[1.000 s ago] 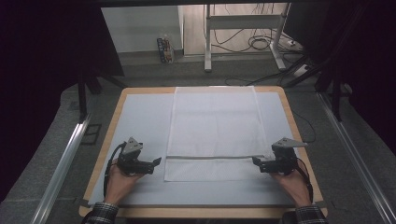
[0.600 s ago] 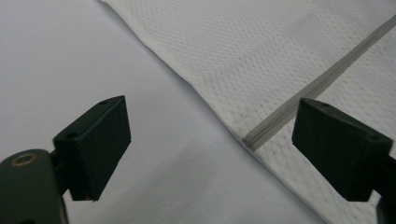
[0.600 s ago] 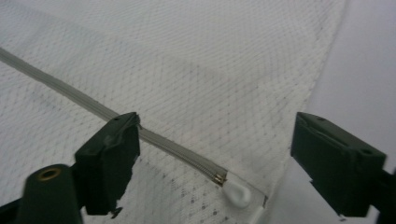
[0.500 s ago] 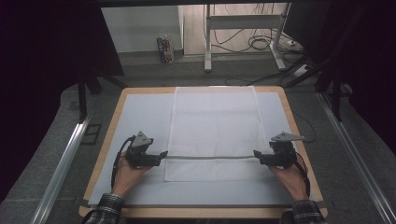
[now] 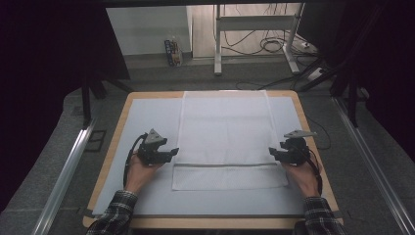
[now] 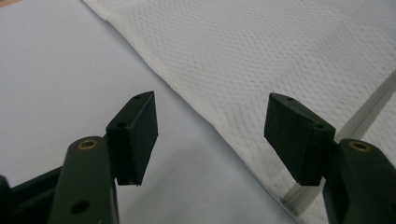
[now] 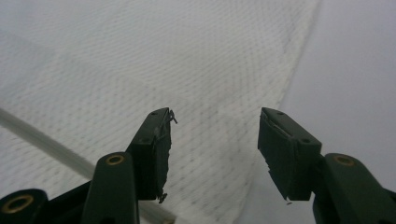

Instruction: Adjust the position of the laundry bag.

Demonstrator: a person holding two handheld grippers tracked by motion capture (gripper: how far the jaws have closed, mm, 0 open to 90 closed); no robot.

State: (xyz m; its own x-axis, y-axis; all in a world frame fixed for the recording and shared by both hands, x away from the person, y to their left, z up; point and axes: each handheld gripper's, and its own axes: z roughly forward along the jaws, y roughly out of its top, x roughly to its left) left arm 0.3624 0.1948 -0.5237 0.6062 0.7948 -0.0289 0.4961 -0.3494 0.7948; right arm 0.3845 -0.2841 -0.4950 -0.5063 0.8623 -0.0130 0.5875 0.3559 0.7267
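One white mesh cloth (image 5: pixel 225 139) lies flat along the middle of the table (image 5: pixel 112 142), its near end apparently folded back once. Further folds remain. Two grippers flank the fold: left gripper (image 5: pixel 171 152) and right gripper (image 5: pixel 272 152), both with jaws spread, holding nothing.

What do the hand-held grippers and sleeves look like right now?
Each hand-held gripper, left and right, is black, topped by a grey three-cornered plate, with a black cable trailing back. The jaws are flat black blocks on arms with brass-ringed holes; the right pads look frayed. Both sleeves are dark plaid.
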